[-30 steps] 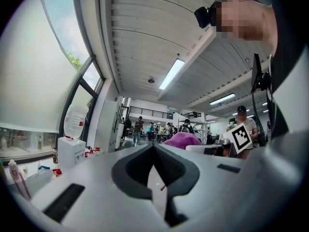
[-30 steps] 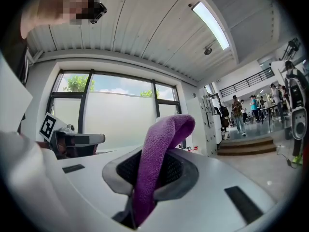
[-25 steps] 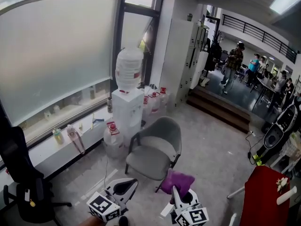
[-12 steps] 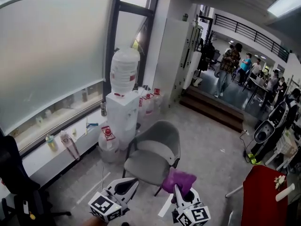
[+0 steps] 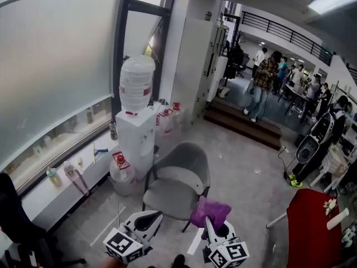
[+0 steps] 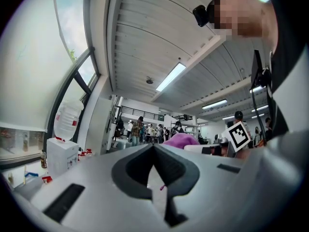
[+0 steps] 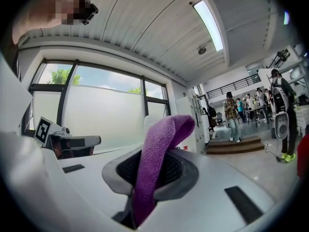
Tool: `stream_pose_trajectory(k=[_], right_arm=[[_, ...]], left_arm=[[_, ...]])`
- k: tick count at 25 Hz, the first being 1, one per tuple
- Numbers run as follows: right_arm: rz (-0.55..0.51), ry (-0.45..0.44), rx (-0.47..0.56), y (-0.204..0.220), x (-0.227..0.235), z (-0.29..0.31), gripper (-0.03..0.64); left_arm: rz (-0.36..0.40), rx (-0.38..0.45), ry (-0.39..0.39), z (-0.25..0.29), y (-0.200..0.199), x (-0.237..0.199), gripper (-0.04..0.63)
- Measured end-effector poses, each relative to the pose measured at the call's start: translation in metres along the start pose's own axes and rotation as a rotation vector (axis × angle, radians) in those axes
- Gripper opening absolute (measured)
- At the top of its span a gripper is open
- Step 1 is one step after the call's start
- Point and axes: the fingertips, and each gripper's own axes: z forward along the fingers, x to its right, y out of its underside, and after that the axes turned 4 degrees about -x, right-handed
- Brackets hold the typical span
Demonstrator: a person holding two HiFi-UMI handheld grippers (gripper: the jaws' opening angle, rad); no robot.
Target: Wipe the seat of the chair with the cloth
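Cloth (image 7: 155, 158), purple and drooping over at its top, is clamped between the jaws of my right tool (image 5: 211, 228), which I hold low in front of me with the cloth's free end up. From my head view the cloth overlaps the front right edge of the grey chair (image 5: 177, 190) (it stands on the floor just beside the white water dispenser (image 5: 135, 141) by the window). My left tool (image 5: 146, 221) sits just beside the right one, its jaws brought together at the tips with nothing gripped between them.
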Motion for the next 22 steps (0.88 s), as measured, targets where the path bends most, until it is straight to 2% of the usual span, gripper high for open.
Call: stream_pose_trajectory(k=[3, 10, 22], right_arm=[[0.004, 0.001, -0.003, -0.001, 0.008, 0.009, 0.061], [0.02, -0.028, -0.001, -0.001, 0.032, 0.051, 0.061], [0.019, -0.058, 0.017, -0.033, 0.101, 0.143, 0.061]], left_arm=[[-0.026, -0.007, 0.009, 0.009, 0.0, -0.004, 0.007], [-0.01, -0.003, -0.018, 0.043, 0.005, -0.037, 0.007], [-0.023, -0.01, -0.04, 0.136, -0.014, -0.098, 0.007]])
